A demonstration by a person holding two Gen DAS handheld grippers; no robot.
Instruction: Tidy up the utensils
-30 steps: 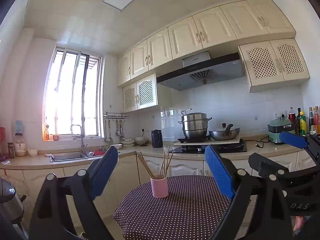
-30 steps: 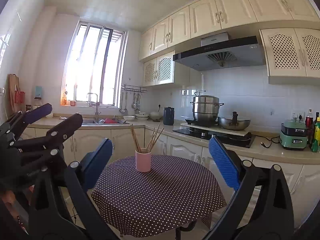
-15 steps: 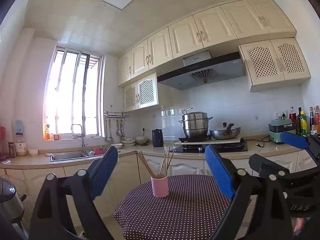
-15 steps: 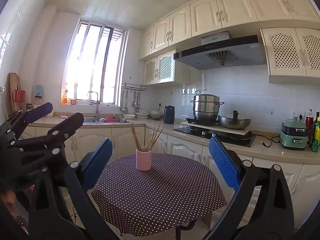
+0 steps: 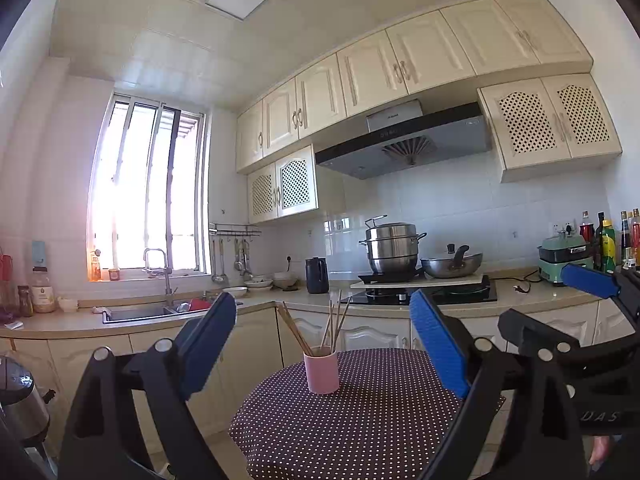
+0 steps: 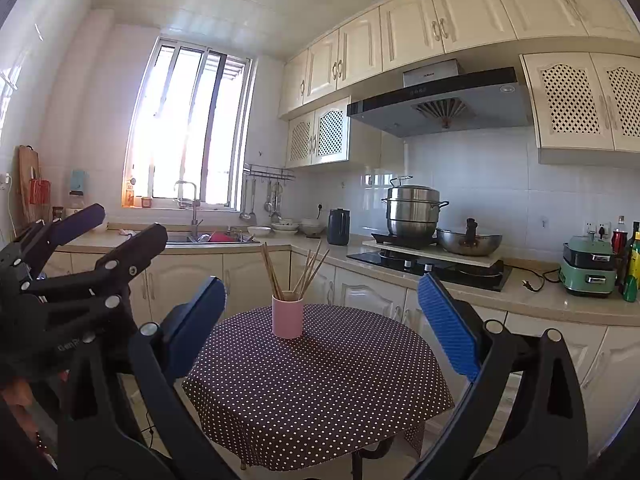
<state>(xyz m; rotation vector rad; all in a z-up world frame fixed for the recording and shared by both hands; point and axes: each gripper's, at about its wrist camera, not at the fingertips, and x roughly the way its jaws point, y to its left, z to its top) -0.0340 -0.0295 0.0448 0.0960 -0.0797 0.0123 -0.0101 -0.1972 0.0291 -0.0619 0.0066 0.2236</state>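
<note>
**Both tools wide apart, short of the cup of chopsticks**

A round bench with a dark dotted cloth stands in the middle of a kitchen. On its far side sits a pink cup, upright, with several chopsticks fanned out of its top. The rest of the cloth is bare.

The left tool is held level at the near edge of the bench, its blue pads spread wide with nothing between them; the cup shows in the gap, farther off and not touched. The right tool is held the same way, pads well apart and gripping nothing, the cup again framed between them at a distance. Each tool shows at the edge of the other's view, the two side by side.

Behind the bench a counter runs along the far wall and turns left to a sink under the window. On the hob stand a steel pot and a wok; a dark kettle stands left of them.
</note>
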